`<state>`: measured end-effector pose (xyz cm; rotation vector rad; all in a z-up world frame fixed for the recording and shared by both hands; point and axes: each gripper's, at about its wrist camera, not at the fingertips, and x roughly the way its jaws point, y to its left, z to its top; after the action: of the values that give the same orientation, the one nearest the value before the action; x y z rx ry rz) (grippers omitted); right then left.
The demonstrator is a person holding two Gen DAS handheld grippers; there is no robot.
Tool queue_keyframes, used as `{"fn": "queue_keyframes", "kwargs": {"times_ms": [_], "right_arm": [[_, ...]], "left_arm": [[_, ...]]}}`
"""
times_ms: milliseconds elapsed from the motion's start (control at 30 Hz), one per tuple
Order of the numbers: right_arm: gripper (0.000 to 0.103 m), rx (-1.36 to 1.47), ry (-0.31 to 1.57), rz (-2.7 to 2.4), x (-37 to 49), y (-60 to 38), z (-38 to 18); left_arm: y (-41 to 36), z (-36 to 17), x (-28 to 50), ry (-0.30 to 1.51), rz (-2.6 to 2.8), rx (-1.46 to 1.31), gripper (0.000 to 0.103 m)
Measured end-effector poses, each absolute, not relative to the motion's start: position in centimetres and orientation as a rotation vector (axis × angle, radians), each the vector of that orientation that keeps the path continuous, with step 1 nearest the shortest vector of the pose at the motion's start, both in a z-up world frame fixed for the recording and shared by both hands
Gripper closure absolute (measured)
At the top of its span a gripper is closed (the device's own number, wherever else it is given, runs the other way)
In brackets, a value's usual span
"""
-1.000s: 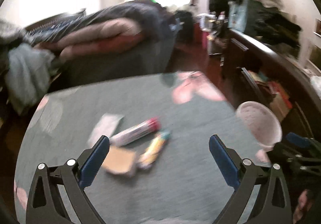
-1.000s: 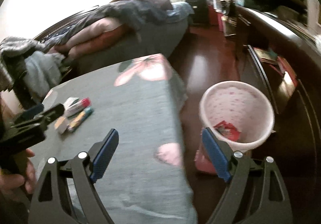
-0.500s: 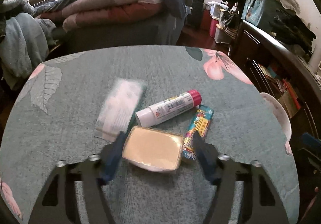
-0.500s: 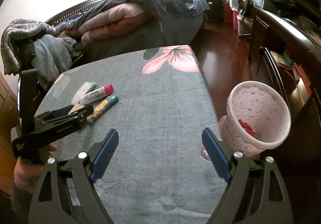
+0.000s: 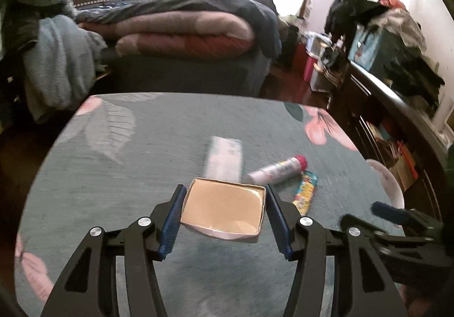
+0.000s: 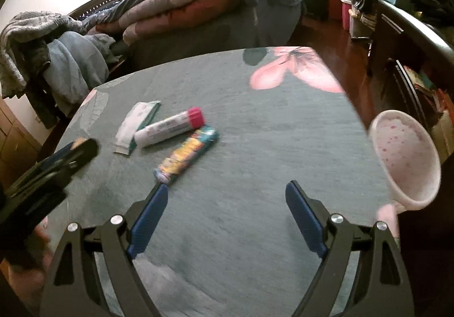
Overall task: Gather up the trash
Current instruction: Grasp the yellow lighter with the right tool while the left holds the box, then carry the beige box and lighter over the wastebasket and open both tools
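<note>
While the left gripper (image 5: 224, 210) pinched a shallow tan box (image 5: 224, 209) between its blue pads, one pad flat on each short side, the box seemed raised clear of the cloth-covered table (image 5: 113, 175), tilted a little, though blur left that uncertain. Gripping across the short sides probably kept the open face up and the load centred for carrying. At about 12 o'clock from the box lay a white sachet (image 5: 224, 158), blurred. At 2 o'clock lay a white tube (image 5: 276, 169) with a pink cap, and just beside it, nearer the camera, a bright wrapper (image 5: 306, 189); tube and wrapper looked to be touching. All three lay flat and loose, close together, apparently left for later trips.

Further right, the right gripper (image 6: 227, 217) hung over bare cloth with its jaws spread wide and nothing between them; its left pad was near the wrapper's closer end, so that piece was probably its next pick. At 3 o'clock, beyond the table's edge, stood a pink speckled bin (image 6: 405, 158), its mouth turned toward the camera. I could not tell what it held, since only the inner wall showed. Being low and beside the table, it was placed for a short drop.
</note>
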<state>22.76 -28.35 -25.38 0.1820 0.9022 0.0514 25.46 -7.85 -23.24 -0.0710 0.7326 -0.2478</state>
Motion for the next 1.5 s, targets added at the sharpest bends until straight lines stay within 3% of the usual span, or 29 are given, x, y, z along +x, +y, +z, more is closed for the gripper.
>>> {"fn": "queue_keyframes", "kwargs": {"times_ms": [400,533,633,700,1100,1500], "right_arm": [[0.019,0.115,0.958,-0.048,27.5,-22.2,-27.4],[0.037,0.06,0.944,-0.081,27.6,-21.4,-27.5],[0.069,0.059,0.938,-0.067,27.4,-21.4,-27.3],[0.08,0.072,0.94,-0.051,27.2,-21.7,-27.2],[0.08,0.316,0.895,0.137,21.5,-28.2,-25.1],[0.08,0.421,0.819,0.109,17.0,-34.2,-22.9]], "left_arm": [[-2.2,-22.2,24.3,0.697,-0.205,-0.153,0.047],[-1.5,-22.4,24.2,0.699,-0.202,-0.171,0.047],[-1.2,-22.3,24.0,0.699,-0.199,-0.183,0.047],[-1.0,-22.1,23.9,0.697,-0.199,-0.19,0.047],[-3.8,-20.0,22.0,0.67,-0.23,-0.16,0.047],[-11.4,-18.2,21.3,0.65,-0.348,-0.083,0.046]]}}
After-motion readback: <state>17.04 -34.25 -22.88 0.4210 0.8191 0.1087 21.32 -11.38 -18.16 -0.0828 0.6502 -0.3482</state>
